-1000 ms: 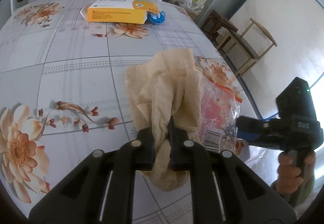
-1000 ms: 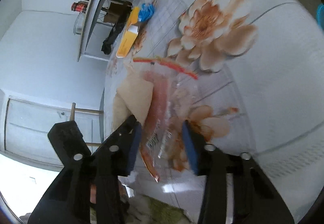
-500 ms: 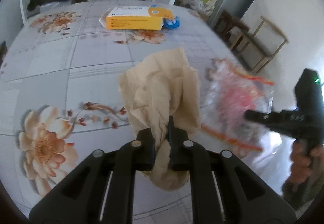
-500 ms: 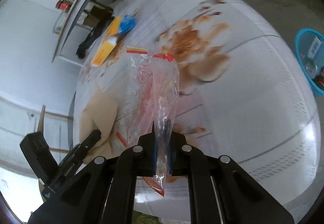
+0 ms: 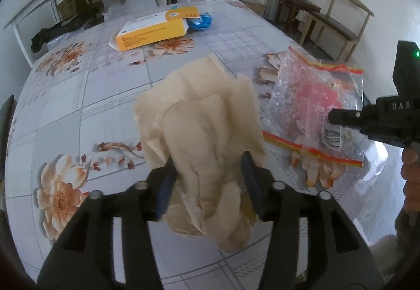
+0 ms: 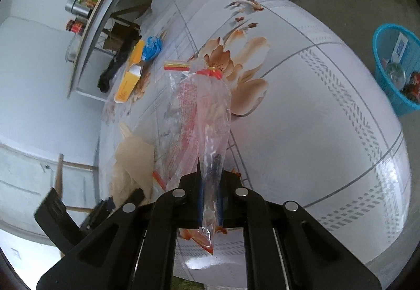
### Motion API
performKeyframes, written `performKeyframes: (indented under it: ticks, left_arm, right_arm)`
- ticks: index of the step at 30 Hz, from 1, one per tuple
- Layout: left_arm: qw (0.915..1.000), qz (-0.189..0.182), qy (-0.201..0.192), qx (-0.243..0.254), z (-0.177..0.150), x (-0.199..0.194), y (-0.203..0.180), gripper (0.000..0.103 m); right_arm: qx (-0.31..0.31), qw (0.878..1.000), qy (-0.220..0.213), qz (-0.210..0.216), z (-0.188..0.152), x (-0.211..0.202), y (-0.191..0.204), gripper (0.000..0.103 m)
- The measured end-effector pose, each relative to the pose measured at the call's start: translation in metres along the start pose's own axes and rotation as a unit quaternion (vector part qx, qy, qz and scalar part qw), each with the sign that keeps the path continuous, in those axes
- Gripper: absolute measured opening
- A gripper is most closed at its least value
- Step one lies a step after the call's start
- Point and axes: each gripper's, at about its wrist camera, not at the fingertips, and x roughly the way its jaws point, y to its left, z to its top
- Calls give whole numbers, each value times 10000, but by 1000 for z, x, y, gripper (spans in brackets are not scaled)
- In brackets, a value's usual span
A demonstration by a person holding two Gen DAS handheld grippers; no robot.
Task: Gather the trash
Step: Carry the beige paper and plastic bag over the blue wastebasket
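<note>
The left gripper [image 5: 208, 180] stands partly open, its jaws having just been opening, with a crumpled beige paper [image 5: 204, 132] bunched between them. The paper fills the gap and bulges past the blue-lined fingers [image 5: 164, 193] on both sides; whether the pads still press on it cannot be told, though the wad sits up between them above the table [image 5: 78, 106]. Part of the paper hangs down below the jaws.

The right gripper [image 6: 210, 193] is closed narrow on a clear plastic bag [image 6: 199, 117] with red print and a red and yellow zip strip. The pinch is at the bag's lower part, and the rest of the bag stands up and away from the fingers, over the table's flowered cloth. In the left wrist view the same bag [image 5: 315, 106] hangs at the tip of the right gripper [image 5: 333, 117], just to the right of the beige paper and close to it. A hand [image 5: 412, 177] grips that tool's handle at the right edge.

Farther back on the table lie a yellow and white box [image 5: 152, 33] and, touching its far end, a crumpled blue wrapper [image 5: 200, 21]. A blue basket [image 6: 393, 72] holding a few things stands on the floor beyond the table's edge, well apart from both tools.
</note>
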Motion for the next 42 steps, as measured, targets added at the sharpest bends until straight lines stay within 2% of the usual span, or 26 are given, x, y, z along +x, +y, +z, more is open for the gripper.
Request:
performKeyframes:
  ticks: [5,12,14,25,42]
  left_arm:
    - [9999,137,-10,103,-1,1,-5,47]
    - [9997,171,36,140,1,-1,-6,19]
    - [9997,202,48,152,1,-2,-7,16]
    - [9993,301,-135,192,4,-19,-8,12]
    - [9969,433,-560,342,8,-55,-17,11]
  right_arm:
    - [45,10000,-77,10,0,-2,-3,8]
    - [206,9997,-85,139,2,-8,-12,8]
    - [238,9995,-104,192,2,-11,-13,8]
    - [374,9975,-206,564,5,-25,-14,8]
    - [399,9955,-416,758,1,-49,-12,8]
